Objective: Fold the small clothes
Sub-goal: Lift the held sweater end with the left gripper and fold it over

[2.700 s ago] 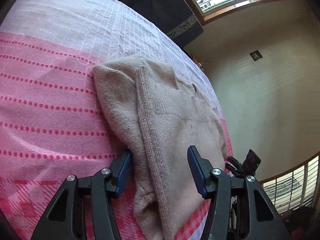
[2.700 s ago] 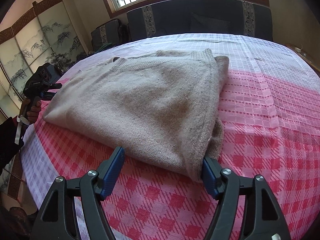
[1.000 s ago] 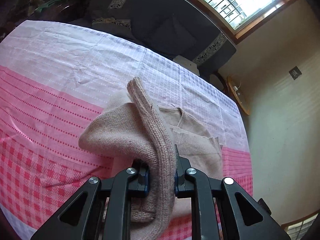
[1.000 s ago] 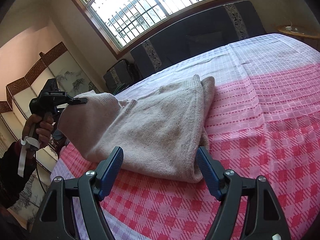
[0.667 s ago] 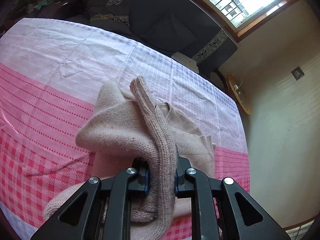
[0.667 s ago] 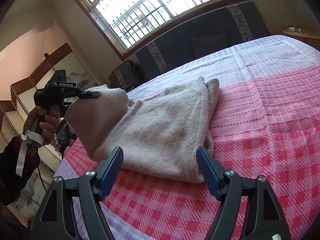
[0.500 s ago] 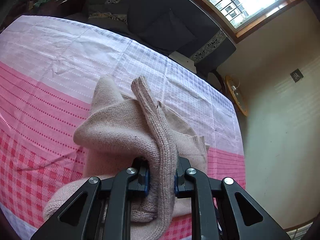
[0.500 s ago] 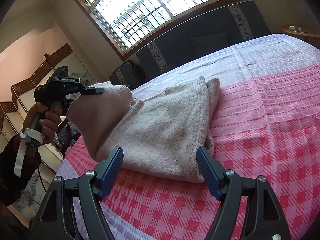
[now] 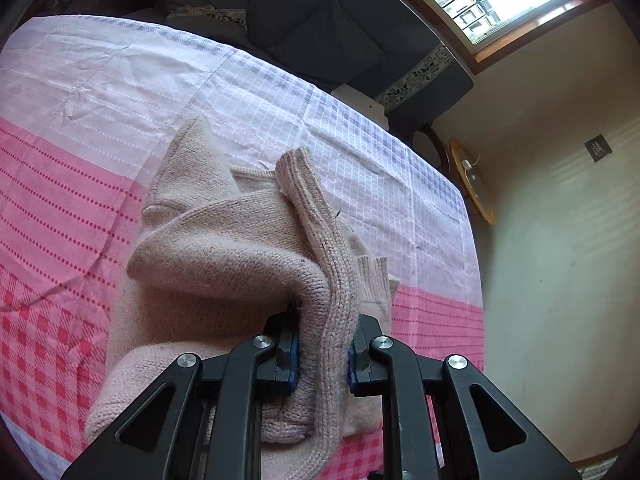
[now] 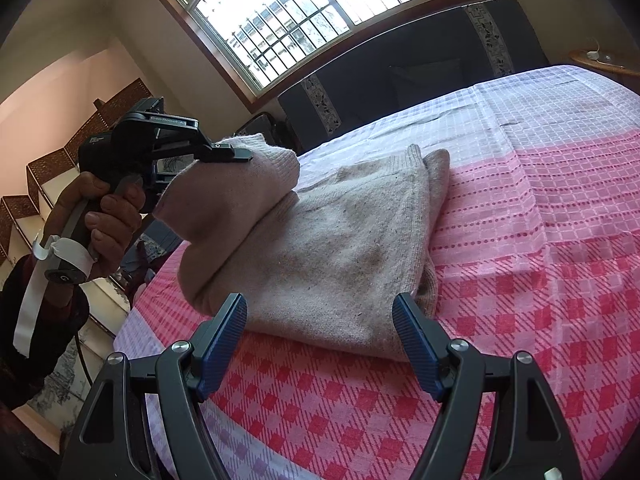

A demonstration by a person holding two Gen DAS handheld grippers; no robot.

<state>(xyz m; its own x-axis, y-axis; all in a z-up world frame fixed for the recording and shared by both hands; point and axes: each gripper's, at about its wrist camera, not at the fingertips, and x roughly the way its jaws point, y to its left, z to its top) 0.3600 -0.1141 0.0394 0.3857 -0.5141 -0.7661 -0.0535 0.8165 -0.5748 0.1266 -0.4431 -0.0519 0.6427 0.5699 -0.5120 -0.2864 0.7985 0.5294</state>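
Left gripper (image 9: 322, 354) clamps beige sweater (image 10: 344, 248) edge, lifted over pink checked cloth (image 10: 540, 280); right gripper (image 10: 320, 344) gapes empty, sweater just beyond.

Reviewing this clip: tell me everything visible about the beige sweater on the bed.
The sweater is a beige, slightly fuzzy knit with ribbed edging, lying partly folded on the pink-and-white checked bedspread. Its near end rests flat on the cloth, layers stacked at one side. The other end is lifted and doubled over the body, its ribbed edge pinched in the shut jaws of the left gripper. The right gripper stands open at the near edge, not visibly gripping it.
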